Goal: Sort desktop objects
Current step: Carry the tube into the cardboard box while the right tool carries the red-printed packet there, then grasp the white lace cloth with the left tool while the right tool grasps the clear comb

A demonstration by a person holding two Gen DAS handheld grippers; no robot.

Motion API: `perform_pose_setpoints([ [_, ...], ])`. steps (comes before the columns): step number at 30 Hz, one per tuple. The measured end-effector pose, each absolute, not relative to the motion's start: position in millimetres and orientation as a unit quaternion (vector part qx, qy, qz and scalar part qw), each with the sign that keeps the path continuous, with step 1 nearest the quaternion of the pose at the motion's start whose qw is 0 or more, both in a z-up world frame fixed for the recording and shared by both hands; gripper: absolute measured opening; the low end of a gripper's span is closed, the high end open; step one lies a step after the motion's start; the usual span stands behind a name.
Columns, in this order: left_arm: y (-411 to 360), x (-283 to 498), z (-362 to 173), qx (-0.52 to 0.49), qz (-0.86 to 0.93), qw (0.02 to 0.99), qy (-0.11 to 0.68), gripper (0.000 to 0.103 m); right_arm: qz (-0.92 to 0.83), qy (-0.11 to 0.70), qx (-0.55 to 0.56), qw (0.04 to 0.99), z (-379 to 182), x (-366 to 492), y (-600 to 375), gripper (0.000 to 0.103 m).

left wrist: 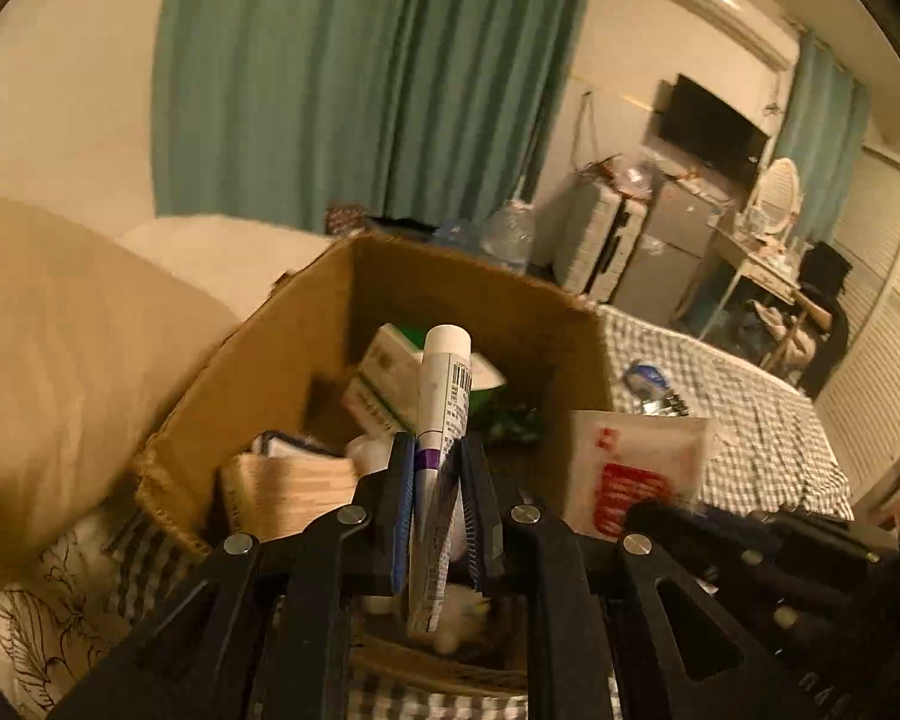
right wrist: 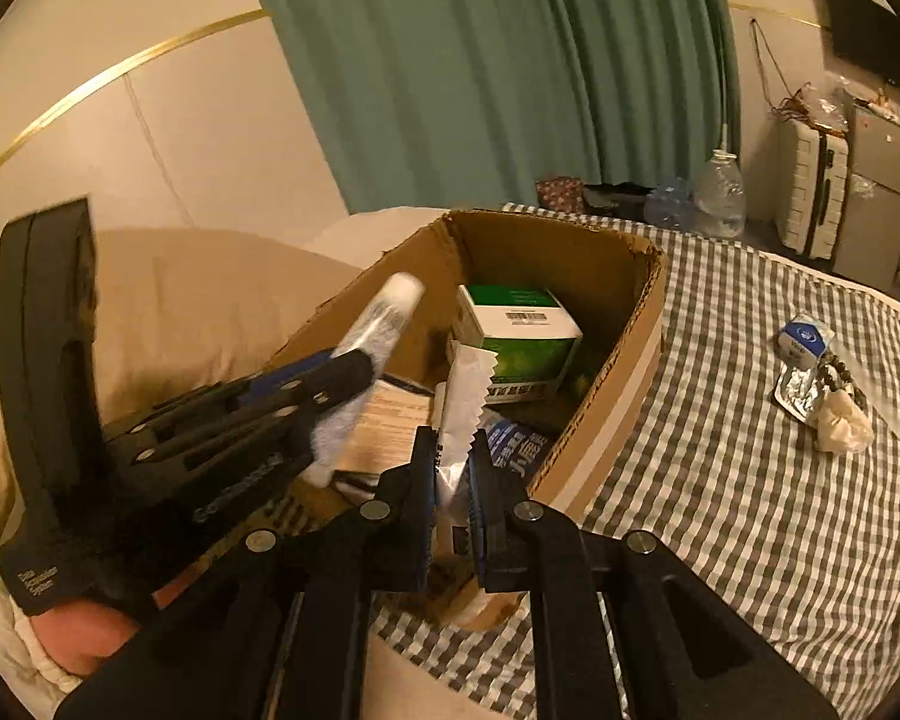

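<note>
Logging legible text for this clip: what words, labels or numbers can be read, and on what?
None can be read with confidence.
White plastic tube in the left tool: barcode and small print, too blurred.
Green-and-white carton in the brown cardboard box: barcode and characters, too small.
White sachet with red print: blurred.

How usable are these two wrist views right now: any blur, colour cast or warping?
Both views: warm, dim orange cast and strong fisheye bending, with dark corners. Left wrist view: the box rim and the pillow smear; the tube in the left gripper stays fairly sharp. Right wrist view: the tube blurs; the sachet in the right gripper reads clearly.
</note>
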State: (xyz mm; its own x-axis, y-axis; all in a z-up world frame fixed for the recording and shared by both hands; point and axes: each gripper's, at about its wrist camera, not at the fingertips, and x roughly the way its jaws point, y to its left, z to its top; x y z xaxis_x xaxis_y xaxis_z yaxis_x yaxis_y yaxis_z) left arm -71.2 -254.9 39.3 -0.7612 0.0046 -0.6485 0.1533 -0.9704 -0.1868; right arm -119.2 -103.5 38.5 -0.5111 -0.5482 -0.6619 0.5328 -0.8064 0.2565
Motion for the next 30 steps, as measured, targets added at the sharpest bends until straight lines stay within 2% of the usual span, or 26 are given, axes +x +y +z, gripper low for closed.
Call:
perform_pose_setpoints([
  [1, -256.0, -71.9, 34.8, 0.353, -0.928, 0.055, 0.106, 0.016, -0.868, -0.012, 0.389, 0.308, 37.3, -121.3, -105.3, 0.036],
  [2, -257.7, -72.7, 30.0, 0.362, -0.925, 0.070, 0.098, 0.020, -0.868, -0.014, 0.393, 0.304, 36.2, -121.6, -105.2, 0.047],
  [3, -257.9, -72.0, 27.7, 0.365, -0.923, 0.074, 0.097, 0.033, -0.869, -0.018, 0.391, 0.302, 36.6, -120.9, -102.8, 0.060],
  [4, -260.1, -71.0, 24.3, 0.369, -0.921, 0.075, 0.101, 0.043, -0.872, -0.021, 0.386, 0.300, 37.9, -118.9, -99.7, 0.060],
  [5, -261.3, -68.8, 23.0, 0.368, -0.921, 0.077, 0.104, 0.063, -0.877, -0.023, 0.379, 0.295, 39.9, -116.0, -95.2, 0.060],
  [6, -261.8, -65.5, 22.7, 0.363, -0.922, 0.082, 0.107, 0.070, -0.882, -0.025, 0.371, 0.288, 42.2, -112.8, -87.9, 0.060],
  [8, -259.4, -61.1, 23.5, 0.359, -0.923, 0.083, 0.110, 0.075, -0.890, -0.030, 0.364, 0.274, 44.7, -106.5, -71.1, 0.060],
  [11, -248.4, -55.8, 25.8, 0.361, -0.921, 0.092, 0.116, 0.094, -0.906, -0.024, 0.356, 0.229, 42.6, -100.3, -37.4, 0.060],
  [15, -216.4, -38.6, 27.5, 0.355, -0.923, 0.080, 0.125, 0.102, -0.919, -0.042, 0.353, 0.170, 34.4, -90.5, 18.0, 0.060],
  [23, -126.1, -21.8, 26.2, 0.347, -0.934, 0.021, 0.085, 0.103, -0.931, -0.088, 0.347, 0.063, 17.8, -61.1, 127.5, 0.060],
  [27, -88.1, -18.4, 22.9, 0.341, -0.938, -0.006, 0.061, 0.103, -0.930, -0.131, 0.340, 0.050, 2.1, -52.2, 159.0, 0.061],
  [30, -63.5, -26.2, 12.5, 0.347, -0.937, -0.013, 0.042, 0.103, -0.931, -0.132, 0.339, 0.042, -7.1, -54.9, 168.2, 0.061],
])
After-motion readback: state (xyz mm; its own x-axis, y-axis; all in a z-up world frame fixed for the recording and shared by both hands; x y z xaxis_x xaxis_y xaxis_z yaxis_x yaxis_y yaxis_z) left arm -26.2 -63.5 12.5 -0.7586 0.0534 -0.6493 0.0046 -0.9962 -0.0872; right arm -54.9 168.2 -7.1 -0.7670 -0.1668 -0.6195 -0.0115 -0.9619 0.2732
